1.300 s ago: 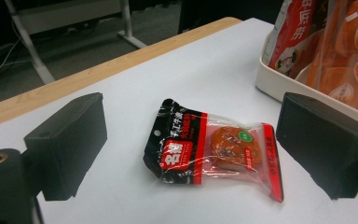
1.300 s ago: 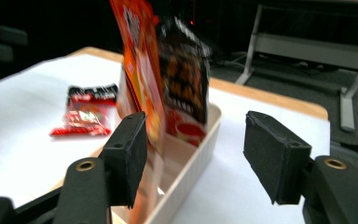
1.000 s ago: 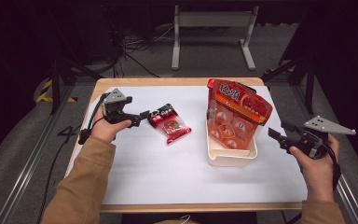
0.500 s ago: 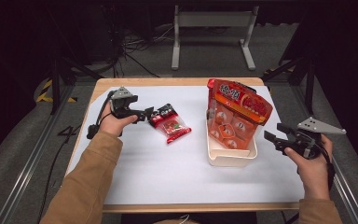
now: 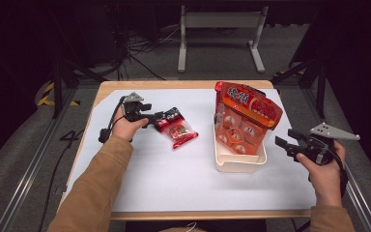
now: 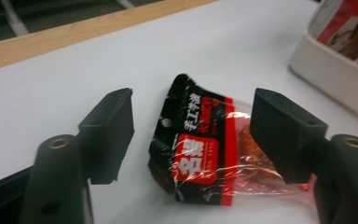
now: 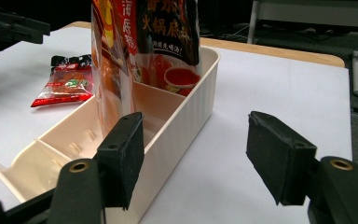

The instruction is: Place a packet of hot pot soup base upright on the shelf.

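A small red and black snack packet lies flat on the white table cover. My left gripper is low at its black top end. Its jaws have just been closing and stand on either side of the packet without pressing it. A tall red pouch stands tilted in a cream tray. My right gripper hovers open just right of the tray with nothing gripped.
The white cover ends at a wooden table edge at the back and front. The tray's wall lies to the right of the packet. Dark floor, cables and a metal stand are beyond the table.
My left gripper has moved right and down to the snack packet, and its jaws have narrowed around the packet's top end. The right hand has hardly moved.
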A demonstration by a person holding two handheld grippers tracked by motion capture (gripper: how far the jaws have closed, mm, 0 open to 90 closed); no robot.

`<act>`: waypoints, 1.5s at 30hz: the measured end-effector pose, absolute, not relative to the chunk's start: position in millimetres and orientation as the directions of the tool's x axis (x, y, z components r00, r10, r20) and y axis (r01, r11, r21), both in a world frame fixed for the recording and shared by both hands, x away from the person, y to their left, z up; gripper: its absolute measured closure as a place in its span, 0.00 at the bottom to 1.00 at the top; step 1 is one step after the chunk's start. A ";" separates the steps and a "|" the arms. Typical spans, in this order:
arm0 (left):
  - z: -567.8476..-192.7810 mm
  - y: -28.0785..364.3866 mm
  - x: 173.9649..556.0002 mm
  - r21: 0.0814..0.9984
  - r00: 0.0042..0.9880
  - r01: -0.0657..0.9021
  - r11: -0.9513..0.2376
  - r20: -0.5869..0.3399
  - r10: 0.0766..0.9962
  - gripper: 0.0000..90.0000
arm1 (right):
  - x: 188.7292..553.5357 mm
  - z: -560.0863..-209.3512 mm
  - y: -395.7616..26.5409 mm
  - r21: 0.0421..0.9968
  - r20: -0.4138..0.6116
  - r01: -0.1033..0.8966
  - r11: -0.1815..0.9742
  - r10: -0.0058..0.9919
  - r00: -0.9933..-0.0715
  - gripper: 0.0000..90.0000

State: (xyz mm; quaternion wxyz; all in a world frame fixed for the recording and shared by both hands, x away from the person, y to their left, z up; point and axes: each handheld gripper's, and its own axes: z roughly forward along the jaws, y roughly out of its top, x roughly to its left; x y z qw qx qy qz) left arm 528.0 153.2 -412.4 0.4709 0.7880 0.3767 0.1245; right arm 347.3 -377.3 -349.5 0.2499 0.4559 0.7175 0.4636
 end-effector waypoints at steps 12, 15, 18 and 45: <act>-430.8 152.3 537.2 0.768 0.661 0.576 -0.280 -0.236 0.713 0.41 | 347.6 -351.8 -380.1 0.890 0.079 0.432 0.145 0.885 -0.460 0.41; -434.6 150.8 538.2 0.752 0.656 0.593 -0.288 -0.244 0.714 0.41 | 347.8 -352.6 -379.8 0.889 0.084 0.436 0.142 0.884 -0.459 0.41; -438.2 150.2 539.2 0.738 0.652 0.606 -0.298 -0.246 0.717 0.41 | 348.0 -353.1 -380.2 0.889 0.086 0.436 0.140 0.884 -0.460 0.41; -450.4 146.8 540.9 0.708 0.671 0.604 -0.367 -0.204 0.713 0.94 | 348.7 -356.7 -380.8 0.888 0.095 0.439 0.136 0.881 -0.464 0.40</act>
